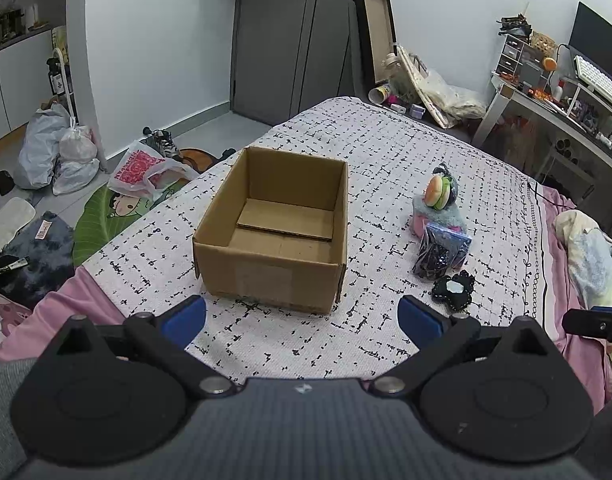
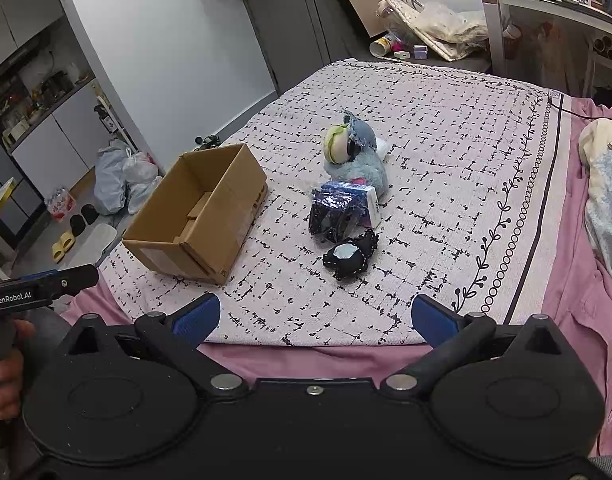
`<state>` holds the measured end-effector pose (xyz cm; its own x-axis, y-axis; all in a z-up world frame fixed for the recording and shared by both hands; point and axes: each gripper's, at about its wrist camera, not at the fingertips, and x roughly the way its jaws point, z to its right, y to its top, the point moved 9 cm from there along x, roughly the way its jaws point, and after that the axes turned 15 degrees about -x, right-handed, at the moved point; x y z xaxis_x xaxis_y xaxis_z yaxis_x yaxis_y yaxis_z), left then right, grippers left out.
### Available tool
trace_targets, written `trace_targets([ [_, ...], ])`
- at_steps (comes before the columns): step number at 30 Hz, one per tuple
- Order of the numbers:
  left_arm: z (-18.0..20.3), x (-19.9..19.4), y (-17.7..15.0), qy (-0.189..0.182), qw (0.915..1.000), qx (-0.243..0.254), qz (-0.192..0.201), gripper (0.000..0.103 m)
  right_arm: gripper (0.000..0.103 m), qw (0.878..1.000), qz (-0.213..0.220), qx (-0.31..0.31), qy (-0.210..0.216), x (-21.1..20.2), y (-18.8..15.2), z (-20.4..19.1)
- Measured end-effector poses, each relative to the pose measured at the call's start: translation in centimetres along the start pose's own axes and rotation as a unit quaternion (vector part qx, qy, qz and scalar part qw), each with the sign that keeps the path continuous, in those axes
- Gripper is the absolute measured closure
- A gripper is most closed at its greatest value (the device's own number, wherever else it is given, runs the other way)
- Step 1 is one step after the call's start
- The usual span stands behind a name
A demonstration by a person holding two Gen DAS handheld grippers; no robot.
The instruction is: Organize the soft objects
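An open, empty cardboard box (image 1: 274, 232) stands on the patterned bedspread; it also shows in the right wrist view (image 2: 198, 216). To its right lie a plush toy with a burger-like piece (image 1: 438, 196) (image 2: 354, 152), a dark bag in clear wrap (image 1: 440, 254) (image 2: 338, 212), and a small black frilled item (image 1: 454, 290) (image 2: 350, 254). My left gripper (image 1: 302, 320) is open and empty, just in front of the box. My right gripper (image 2: 316, 320) is open and empty, at the bed's near edge, short of the black item.
The white patterned bedspread (image 1: 386, 152) lies over a pink sheet (image 2: 578, 280). Bedding is piled at the right (image 1: 590, 252). Bags (image 1: 54, 152) and clutter sit on the floor to the left. A desk (image 1: 554, 112) stands at the far right.
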<state>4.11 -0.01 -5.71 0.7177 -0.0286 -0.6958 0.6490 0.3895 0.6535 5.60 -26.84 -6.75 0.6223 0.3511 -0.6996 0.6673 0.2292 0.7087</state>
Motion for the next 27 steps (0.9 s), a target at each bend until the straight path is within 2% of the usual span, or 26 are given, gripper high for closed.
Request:
trace_targets([
  [19, -0.07, -0.36, 0.05, -0.01, 0.9999, -0.011, -0.002, 0.002, 0.0, 1.0, -0.001, -0.001, 0.0, 0.02, 0.0, -0.05],
  [22, 0.06, -0.42, 0.0, 0.003, 0.9999, -0.005, -0.014, 0.002, 0.0, 1.0, -0.012, -0.006, -0.003, 0.34, -0.09, -0.25],
  [27, 0.84, -0.91, 0.86, 0.006, 0.9998, 0.004, -0.018, 0.002, 0.0, 1.0, -0.011, -0.006, 0.023, 0.2, 0.82, -0.69],
])
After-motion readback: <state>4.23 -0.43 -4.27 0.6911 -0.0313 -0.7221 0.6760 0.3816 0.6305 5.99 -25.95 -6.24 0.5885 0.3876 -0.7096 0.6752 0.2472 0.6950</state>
